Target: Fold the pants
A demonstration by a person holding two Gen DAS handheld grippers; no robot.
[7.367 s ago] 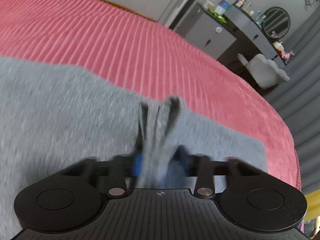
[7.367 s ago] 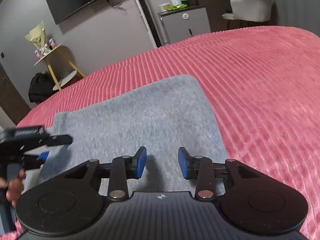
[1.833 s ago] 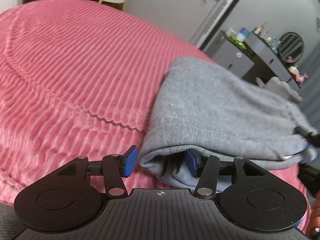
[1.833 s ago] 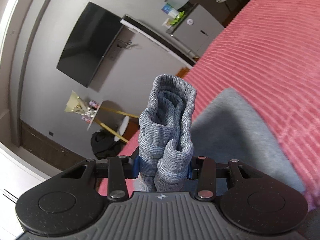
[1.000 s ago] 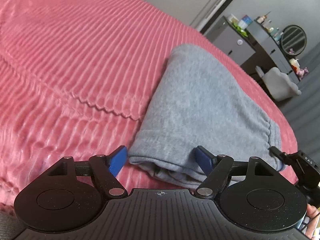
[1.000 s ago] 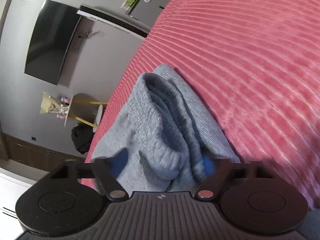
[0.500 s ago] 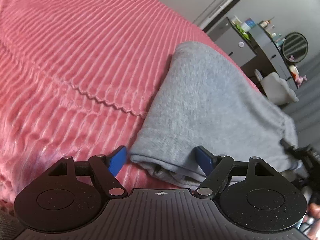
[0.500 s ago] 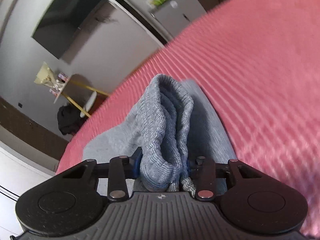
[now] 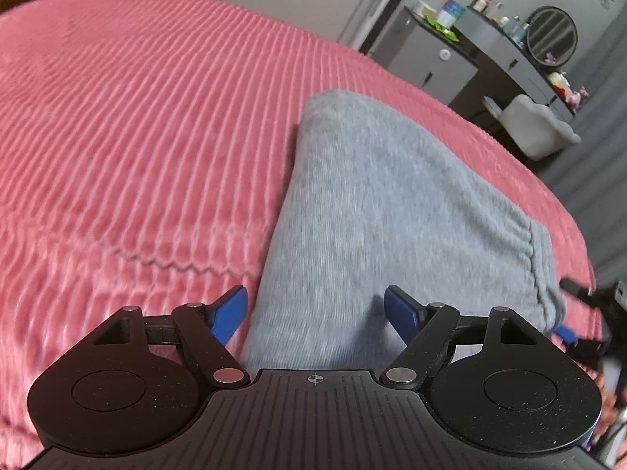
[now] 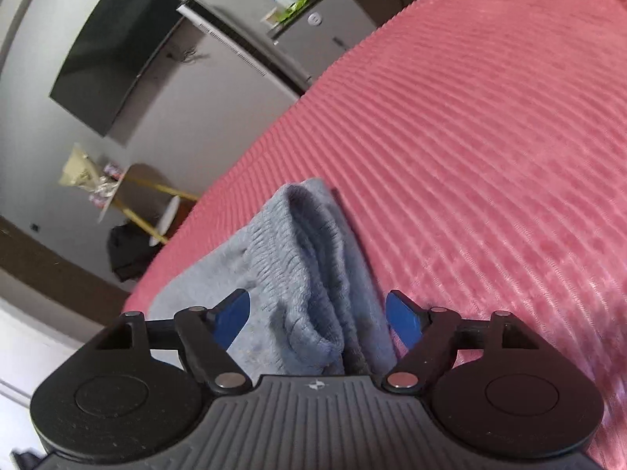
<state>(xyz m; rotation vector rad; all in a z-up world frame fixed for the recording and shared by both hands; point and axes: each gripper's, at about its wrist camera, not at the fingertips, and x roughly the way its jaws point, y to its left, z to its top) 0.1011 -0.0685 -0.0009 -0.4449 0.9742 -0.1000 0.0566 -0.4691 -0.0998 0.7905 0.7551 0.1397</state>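
Grey sweatpants (image 9: 392, 203) lie folded into a compact stack on the pink bed (image 9: 137, 117); fold approx. complete. Your left tool (image 9: 316, 309) stands wide, pads clear. Your right tool (image 10: 317, 313) has just been opening; the ribbed cuff (image 10: 305, 258) sits loose between its pads, so only withdrawal is left.

Pants' (image 9: 392, 203) near end behind gripper.

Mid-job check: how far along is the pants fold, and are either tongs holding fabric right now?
Mostly done: the grey knit sweatpants lie in a compact folded stack on the pink ribbed bedspread. The left tongs stand open. The right tongs have just been opening, ribbed waistband between them, unpinched. Left: perhaps tidying.
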